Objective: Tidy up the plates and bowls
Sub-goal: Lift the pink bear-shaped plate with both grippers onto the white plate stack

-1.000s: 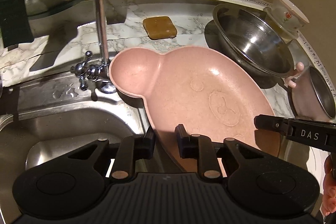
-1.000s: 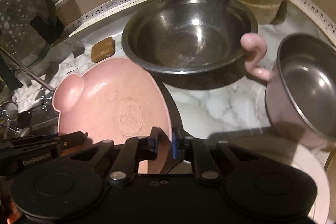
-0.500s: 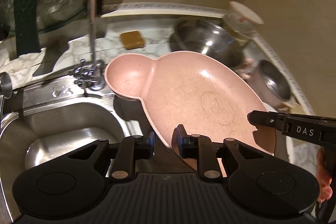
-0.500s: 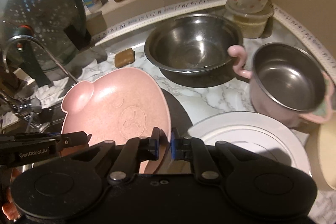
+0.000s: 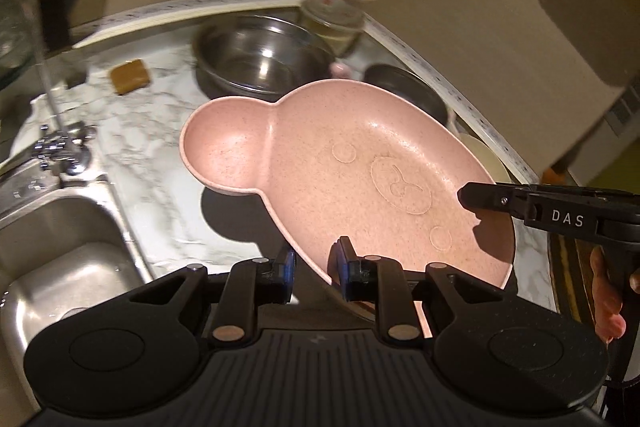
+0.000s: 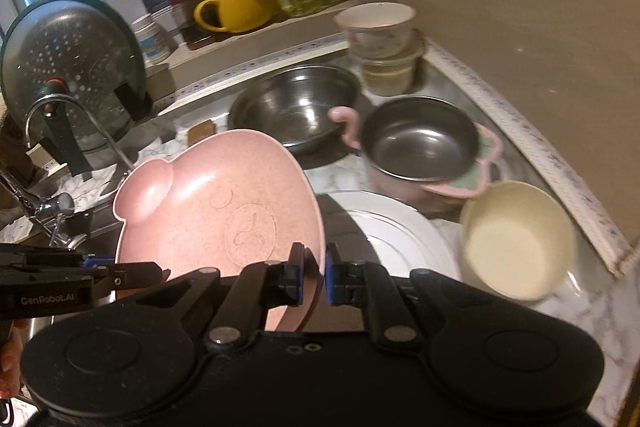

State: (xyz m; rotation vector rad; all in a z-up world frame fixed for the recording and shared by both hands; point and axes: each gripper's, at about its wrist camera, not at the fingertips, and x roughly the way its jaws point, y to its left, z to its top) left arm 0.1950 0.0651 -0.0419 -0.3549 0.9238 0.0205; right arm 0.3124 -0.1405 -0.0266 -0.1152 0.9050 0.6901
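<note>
A pink bear-shaped plate (image 5: 360, 171) is held in the air above the marble counter, tilted. My left gripper (image 5: 312, 269) is shut on its near rim. My right gripper (image 6: 313, 277) is shut on its opposite rim, and the plate shows in the right wrist view (image 6: 208, 211). The right gripper also shows in the left wrist view (image 5: 476, 195) at the plate's right edge. A white plate (image 6: 392, 231) lies on the counter below and to the right. A cream bowl (image 6: 516, 239) sits beside it.
A large steel bowl (image 6: 296, 107) and a pink-handled steel pot (image 6: 420, 143) stand behind. Stacked small bowls (image 6: 380, 39) stand in the corner. The sink (image 5: 60, 259) and tap (image 5: 64, 147) are on the left. A brown sponge (image 5: 130, 77) lies on the counter.
Both grippers have lifted the pink plate higher and carried it rightward, away from the sink and over the counter. The cream bowl has come into view.
</note>
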